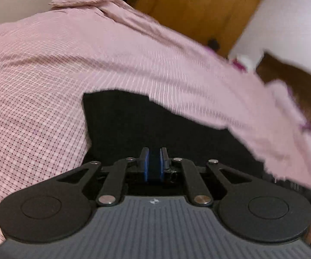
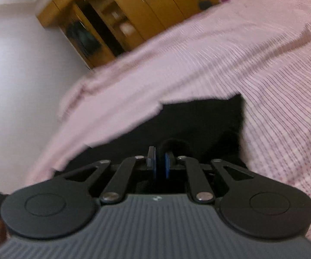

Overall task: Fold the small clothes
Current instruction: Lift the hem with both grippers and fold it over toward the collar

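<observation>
Black garment (image 1: 155,125) on the pink checked bed cover (image 1: 36,108), one edge pinched in each claw: left claw (image 1: 154,164) narrow, blue pads nipped on dark cloth; right claw (image 2: 161,164) likewise, clamped on a fold of it. Best handled by carrying both corners over together, level and taut, then laying edge to edge. Hard to make out: garment's shape and far hem, black on black; wardrobe (image 2: 134,10) smeared by blur.

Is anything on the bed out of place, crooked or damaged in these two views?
Nothing stands out. The black garment lies on the pink checked bedsheet, and both the left gripper and the right gripper pinch its near edge. The views are blurred, so small creases or damage cannot be judged.
</observation>
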Demonstrator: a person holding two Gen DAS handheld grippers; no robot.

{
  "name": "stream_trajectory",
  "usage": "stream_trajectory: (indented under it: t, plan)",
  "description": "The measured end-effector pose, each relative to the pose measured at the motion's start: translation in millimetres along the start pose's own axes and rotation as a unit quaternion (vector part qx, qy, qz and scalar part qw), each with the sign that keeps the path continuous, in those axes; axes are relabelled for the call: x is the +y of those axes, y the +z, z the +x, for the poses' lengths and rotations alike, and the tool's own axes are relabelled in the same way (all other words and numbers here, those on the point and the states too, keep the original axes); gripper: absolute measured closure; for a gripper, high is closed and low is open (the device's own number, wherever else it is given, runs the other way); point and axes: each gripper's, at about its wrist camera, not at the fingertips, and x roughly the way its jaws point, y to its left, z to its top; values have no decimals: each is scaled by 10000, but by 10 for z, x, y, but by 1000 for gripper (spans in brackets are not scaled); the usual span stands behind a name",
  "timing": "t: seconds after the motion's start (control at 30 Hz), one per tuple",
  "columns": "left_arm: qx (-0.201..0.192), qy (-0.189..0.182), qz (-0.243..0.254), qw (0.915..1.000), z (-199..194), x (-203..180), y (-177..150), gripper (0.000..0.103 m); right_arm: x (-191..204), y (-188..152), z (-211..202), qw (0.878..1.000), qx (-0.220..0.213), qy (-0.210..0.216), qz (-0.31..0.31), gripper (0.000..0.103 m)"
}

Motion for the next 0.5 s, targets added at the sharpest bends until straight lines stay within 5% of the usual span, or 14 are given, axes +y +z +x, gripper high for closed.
stream_trajectory:
  t: [0.1, 0.23, 0.27, 0.5]
  plan:
    - [360, 23, 521, 9980, 124, -13, -138, 87, -38, -47, 53, 9991, 273, -229, -219, 88]
    - [703, 6, 1080, 9917, 277, -107, -237, 40, -38, -55, -107, 9975, 303, -149, -622, 53]
    - [743, 13, 1242, 9895, 314, -139, -256, 36, -24, -55, -145, 9967, 319, -133, -729, 45]
    - [1104, -37, 2403, 9644, 576, -383, -335, 31, 52, 11, -426, 9866, 451, -14, -1569, 38]
